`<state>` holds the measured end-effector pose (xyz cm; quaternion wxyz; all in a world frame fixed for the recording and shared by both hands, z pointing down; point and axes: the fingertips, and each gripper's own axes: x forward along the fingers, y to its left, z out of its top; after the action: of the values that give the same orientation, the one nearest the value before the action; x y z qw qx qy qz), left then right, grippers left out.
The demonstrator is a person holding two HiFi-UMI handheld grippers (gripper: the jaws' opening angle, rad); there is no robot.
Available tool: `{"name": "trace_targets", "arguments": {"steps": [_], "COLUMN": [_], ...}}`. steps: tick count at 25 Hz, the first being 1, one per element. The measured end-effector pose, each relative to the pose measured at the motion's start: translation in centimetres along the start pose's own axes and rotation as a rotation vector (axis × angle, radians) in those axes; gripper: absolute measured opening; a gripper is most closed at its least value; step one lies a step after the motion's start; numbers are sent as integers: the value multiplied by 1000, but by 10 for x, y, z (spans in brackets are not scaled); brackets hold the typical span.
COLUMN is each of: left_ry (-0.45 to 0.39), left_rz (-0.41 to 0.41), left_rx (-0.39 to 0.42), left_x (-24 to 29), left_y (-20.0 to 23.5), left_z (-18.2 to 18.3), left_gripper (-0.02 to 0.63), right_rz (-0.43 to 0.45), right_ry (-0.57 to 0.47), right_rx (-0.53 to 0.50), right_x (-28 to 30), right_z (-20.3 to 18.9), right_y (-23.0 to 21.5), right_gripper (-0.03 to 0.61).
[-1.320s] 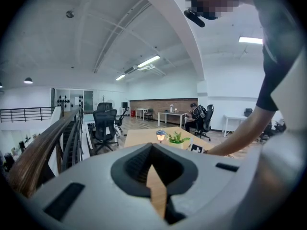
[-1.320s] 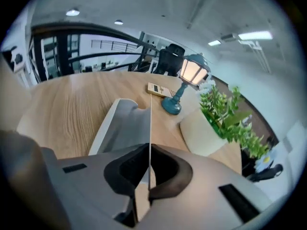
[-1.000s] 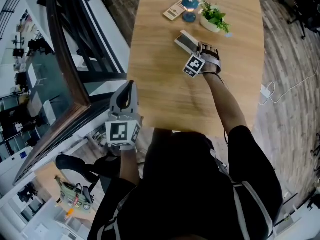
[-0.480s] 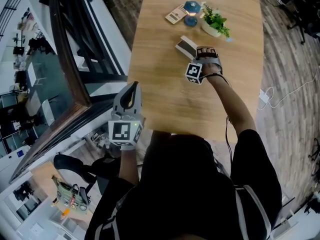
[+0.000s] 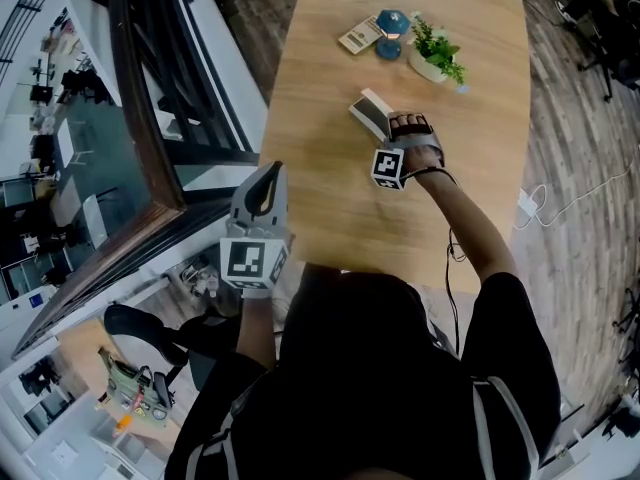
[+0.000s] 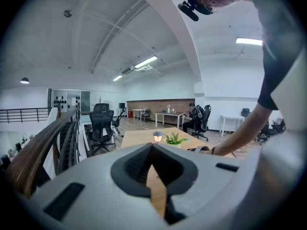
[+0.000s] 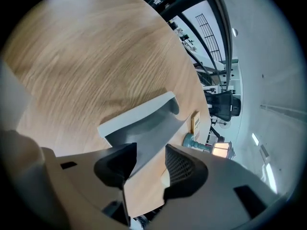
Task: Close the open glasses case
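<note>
Right gripper [image 5: 392, 124] jaws just opened, standing apart, loosely astride near end of grey glasses case [image 5: 368, 114] on pale wooden table [image 5: 330, 193]. Left gripper [image 5: 266, 176] jaws together, empty.

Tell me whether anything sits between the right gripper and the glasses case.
Nothing visible does. The right gripper sits right at the glasses case on the table, its jaws having just been opening with nothing clamped between them. The lamp and plant stand beyond it.
</note>
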<state>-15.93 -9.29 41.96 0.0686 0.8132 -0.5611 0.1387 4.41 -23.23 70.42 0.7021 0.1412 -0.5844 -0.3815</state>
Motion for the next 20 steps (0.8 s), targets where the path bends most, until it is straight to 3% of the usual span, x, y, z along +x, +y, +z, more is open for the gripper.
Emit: {"name": "trace_targets", "arguments": {"steps": [3,8,12,17,20], "left_ry": [4,7,12,11,4], "left_rz": [-6,-17,-27,-28,-28], "left_rx": [7,14,15,14,15], "left_x": [1,2,3,4,7], "left_y": [-3,-8,-12,-11,-9], "left_z": [-1,-3,-4,-4,0], "left_gripper": [-2,-2,-2,-2,-2], "right_rz": [0,-70,-90,-119,-171], "right_ry": [-11,-46,-81,-52,-23], "right_rx": [-17,-241,-334,-326,-275], "right_x": [-3,-13,-21,-32,-32], "right_z": [4,25,35,38,33], "right_y": [3,12,17,11,-2], "right_gripper": [196,193,204,201,153]}}
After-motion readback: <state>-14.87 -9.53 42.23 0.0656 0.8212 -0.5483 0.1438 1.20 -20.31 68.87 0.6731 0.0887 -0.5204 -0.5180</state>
